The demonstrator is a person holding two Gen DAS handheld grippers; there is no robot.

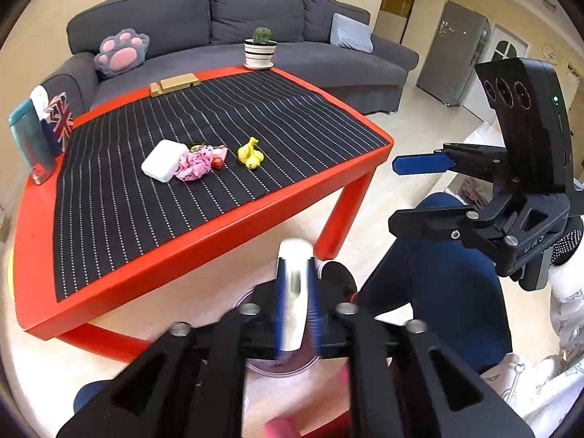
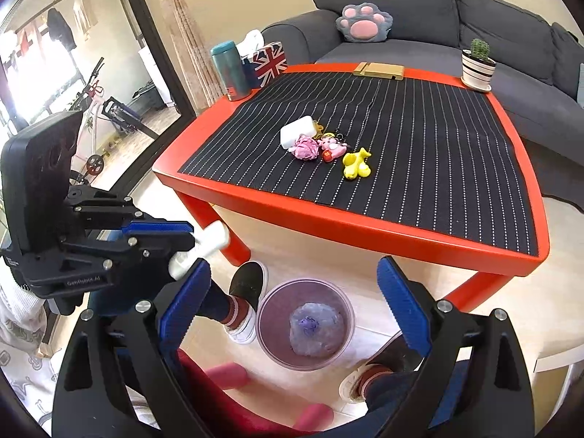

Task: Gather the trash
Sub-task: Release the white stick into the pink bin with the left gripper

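Observation:
My left gripper [image 1: 295, 299] is shut on a small white bottle [image 1: 294, 292], held off the table's front edge; it also shows in the right wrist view [image 2: 204, 248]. My right gripper [image 2: 292, 310] is open and empty above a translucent purple bin [image 2: 306, 325] on the floor, which holds a crumpled clear wrapper [image 2: 315, 328]. On the red table [image 2: 365, 222] lie a crumpled pink wrapper [image 2: 306, 148], a white box [image 2: 297, 131], a pink keychain toy [image 2: 334, 146] and a yellow duck toy [image 2: 356, 164].
A teal flask [image 2: 228, 71], a Union Jack tissue box [image 2: 268, 60], a wooden stand [image 2: 379, 70] and a potted cactus [image 2: 476, 65] stand at the table's far edge. A grey sofa [image 2: 401, 11] is behind. The person's feet [image 2: 242, 299] flank the bin.

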